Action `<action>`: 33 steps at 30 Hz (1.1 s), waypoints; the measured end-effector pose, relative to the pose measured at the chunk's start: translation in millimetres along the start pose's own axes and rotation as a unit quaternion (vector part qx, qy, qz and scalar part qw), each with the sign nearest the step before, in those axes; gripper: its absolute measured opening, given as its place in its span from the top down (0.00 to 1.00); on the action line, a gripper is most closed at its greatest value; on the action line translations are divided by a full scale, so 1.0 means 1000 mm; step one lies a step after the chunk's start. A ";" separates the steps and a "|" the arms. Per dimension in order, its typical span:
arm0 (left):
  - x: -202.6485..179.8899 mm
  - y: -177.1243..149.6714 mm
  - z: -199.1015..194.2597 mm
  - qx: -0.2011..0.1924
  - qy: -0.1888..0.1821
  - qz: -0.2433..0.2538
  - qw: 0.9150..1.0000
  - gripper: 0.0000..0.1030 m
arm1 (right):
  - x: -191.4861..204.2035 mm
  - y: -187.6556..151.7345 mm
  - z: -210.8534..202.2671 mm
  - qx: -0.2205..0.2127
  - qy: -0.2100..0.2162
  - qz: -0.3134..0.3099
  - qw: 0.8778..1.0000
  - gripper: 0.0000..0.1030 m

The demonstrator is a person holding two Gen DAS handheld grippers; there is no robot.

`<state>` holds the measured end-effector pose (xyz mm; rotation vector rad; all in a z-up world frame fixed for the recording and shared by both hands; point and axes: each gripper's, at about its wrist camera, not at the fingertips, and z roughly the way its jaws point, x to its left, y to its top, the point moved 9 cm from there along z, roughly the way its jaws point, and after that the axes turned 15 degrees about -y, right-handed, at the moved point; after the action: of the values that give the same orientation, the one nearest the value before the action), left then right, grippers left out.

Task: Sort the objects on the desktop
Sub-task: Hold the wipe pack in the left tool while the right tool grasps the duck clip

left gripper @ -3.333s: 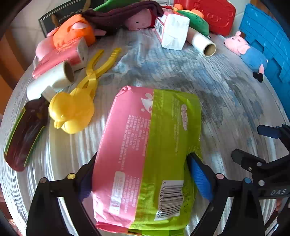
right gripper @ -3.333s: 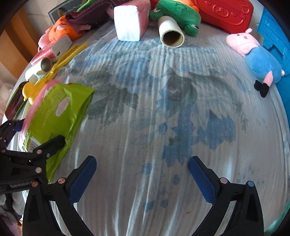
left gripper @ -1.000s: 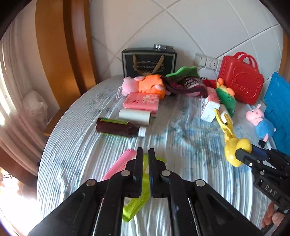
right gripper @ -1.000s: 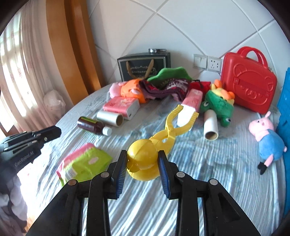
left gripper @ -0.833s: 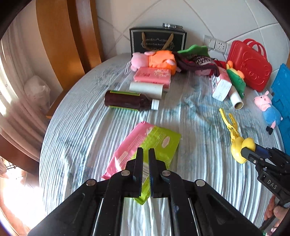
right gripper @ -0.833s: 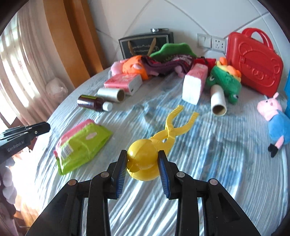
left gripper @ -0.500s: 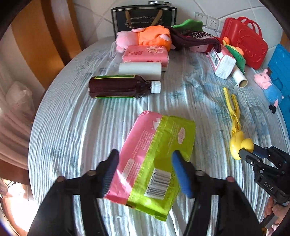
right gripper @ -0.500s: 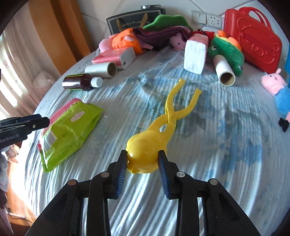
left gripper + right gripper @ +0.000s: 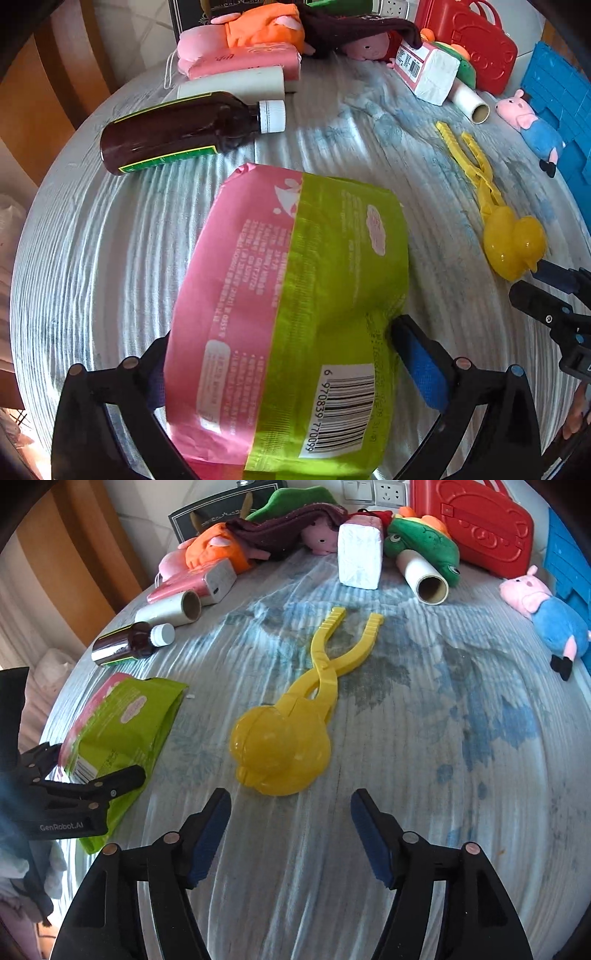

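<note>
Crinkly plastic pack lies on the cloth between the left gripper's opening jaws: soft, light (likely slippery); squeeze its long sides. Right gripper opening, empty.

The middle of the table is bare, so a tool can pass there; the yellow duck tongs lie in the way; toys and boxes crowd the far edge.

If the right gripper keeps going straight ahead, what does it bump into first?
Probably the yellow duck-shaped clamp toy: its round head lies just ahead of the right gripper, whose jaws are opening with nothing between them. Depth is hard to judge.
</note>
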<state>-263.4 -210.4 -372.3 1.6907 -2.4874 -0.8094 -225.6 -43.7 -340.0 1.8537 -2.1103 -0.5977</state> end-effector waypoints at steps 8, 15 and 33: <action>-0.002 0.004 -0.002 0.001 0.002 -0.002 1.000 0.00 | -0.001 0.005 0.004 0.000 0.003 0.010 1.000 0.26; 0.000 0.005 -0.003 -0.004 0.001 -0.003 1.000 0.00 | 0.003 0.005 0.008 0.002 0.002 0.010 1.000 0.19; -0.020 0.016 -0.022 -0.002 -0.036 -0.032 0.999 0.41 | 0.003 0.032 0.026 0.007 -0.022 0.045 0.999 0.32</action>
<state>-262.1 -197.0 -341.2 1.7797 -2.4853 -0.8961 -266.6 -40.5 -348.0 1.7579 -2.2174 -0.6085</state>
